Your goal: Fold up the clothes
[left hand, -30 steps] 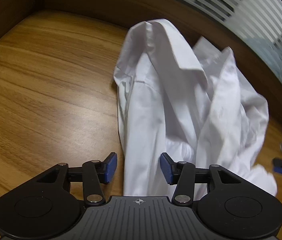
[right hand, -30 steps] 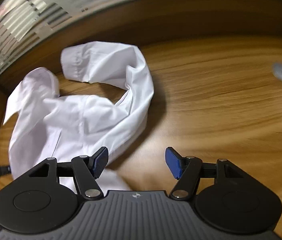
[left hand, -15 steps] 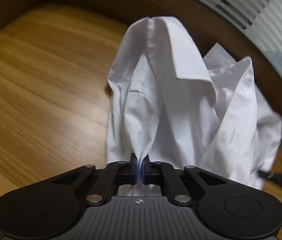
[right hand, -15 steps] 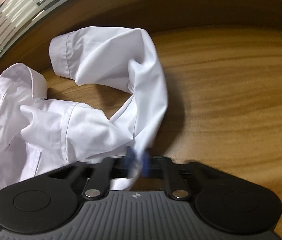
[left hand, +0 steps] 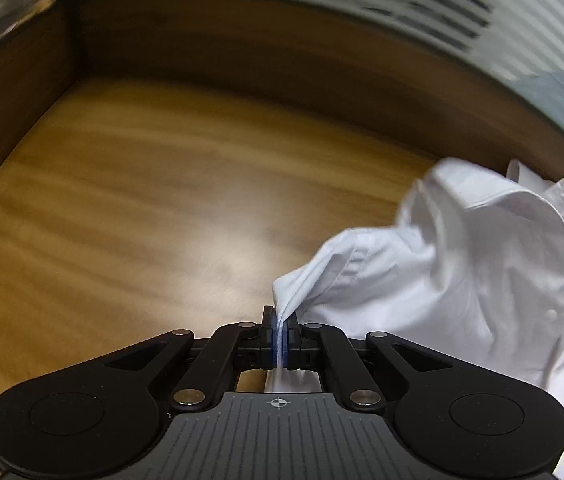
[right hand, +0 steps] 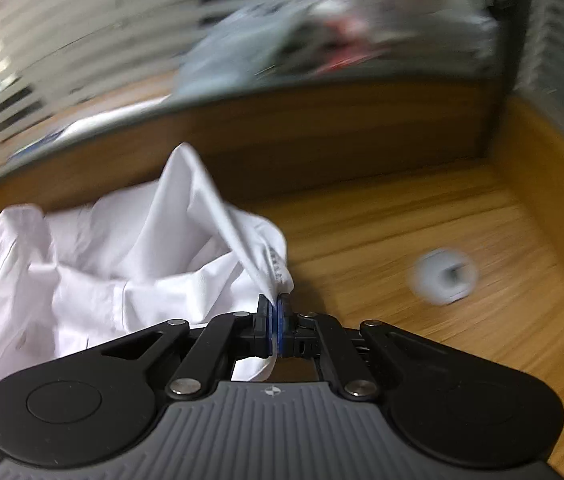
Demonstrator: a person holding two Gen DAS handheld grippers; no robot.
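Observation:
A crumpled white shirt (left hand: 462,276) lies bunched on the wooden table (left hand: 141,220), filling the right side of the left wrist view, its collar up at the far right. My left gripper (left hand: 280,326) is shut on a pinched edge of its fabric. In the right wrist view the same white shirt (right hand: 113,272) spreads to the left, one fold pulled up into a peak. My right gripper (right hand: 273,312) is shut on a hem edge of it, with stitching showing just above the blue pads.
A dark wooden wall (left hand: 282,48) rims the table at the back and sides, with striped glass behind. A small round white object (right hand: 444,276) sits on the table (right hand: 482,340) to the right of the right gripper. Bare wood stretches left in the left wrist view.
Both grippers went from open to shut on the shirt a second ago. Since then they have swung apart, pulling the fabric; the shirt sits off to each view's inner side.

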